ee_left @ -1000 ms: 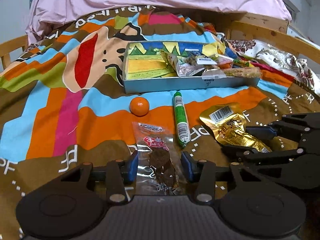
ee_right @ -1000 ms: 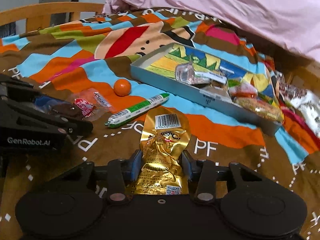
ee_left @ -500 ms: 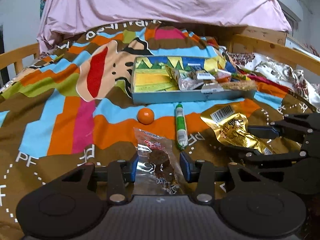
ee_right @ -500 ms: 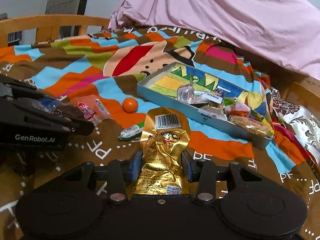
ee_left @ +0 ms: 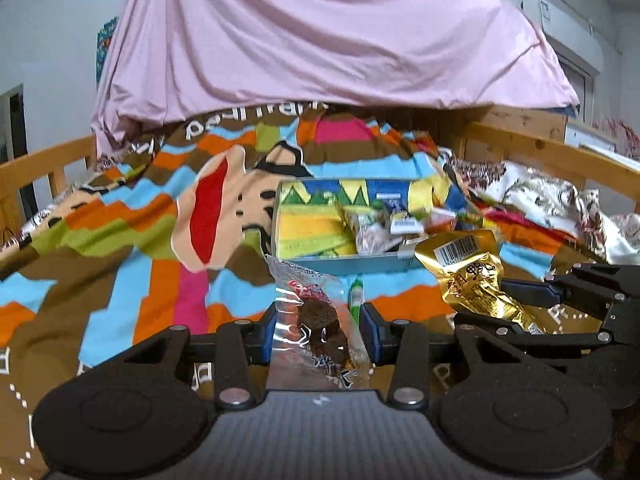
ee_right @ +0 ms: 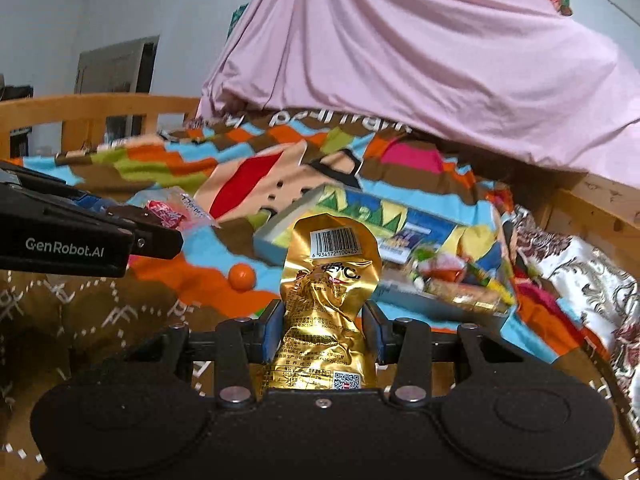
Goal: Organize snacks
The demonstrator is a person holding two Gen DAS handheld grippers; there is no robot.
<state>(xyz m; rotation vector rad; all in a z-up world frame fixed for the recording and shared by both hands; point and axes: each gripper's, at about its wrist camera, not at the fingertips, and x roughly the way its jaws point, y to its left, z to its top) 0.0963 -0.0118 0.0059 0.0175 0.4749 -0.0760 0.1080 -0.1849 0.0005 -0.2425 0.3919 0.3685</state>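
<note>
The clear snack packet (ee_left: 316,320), with dark brown pieces inside and a red label near its top, sits clenched between the blue pads of the left gripper (ee_left: 318,330), held above the striped blanket (ee_left: 120,248). The gold foil pouch (ee_right: 330,312), barcode end up and crumpled at the waist, is grasped the same way by the right gripper (ee_right: 326,330); in the left wrist view that gripper shows at the right with the pouch angled up and leftward from it.

Ahead of both lies the shallow box (ee_left: 340,264), its inside printed with green and yellow mountains. Its right half holds a jumble of small wrapped snacks (ee_right: 452,276), while the left half shows bare printed bottom. A small orange ball (ee_right: 242,277), possibly a fruit though the blur makes that unsure, rests on the blanket just in front of the box. A green-capped stick snack (ee_left: 355,296) lies between the box and the left gripper, mostly hidden behind the clear packet.

A pink sheet (ee_left: 320,32) drapes over the far end of the bed, wooden rails (ee_right: 100,110) run along the sides, and a floral cloth (ee_right: 576,272) bunches at the right.
</note>
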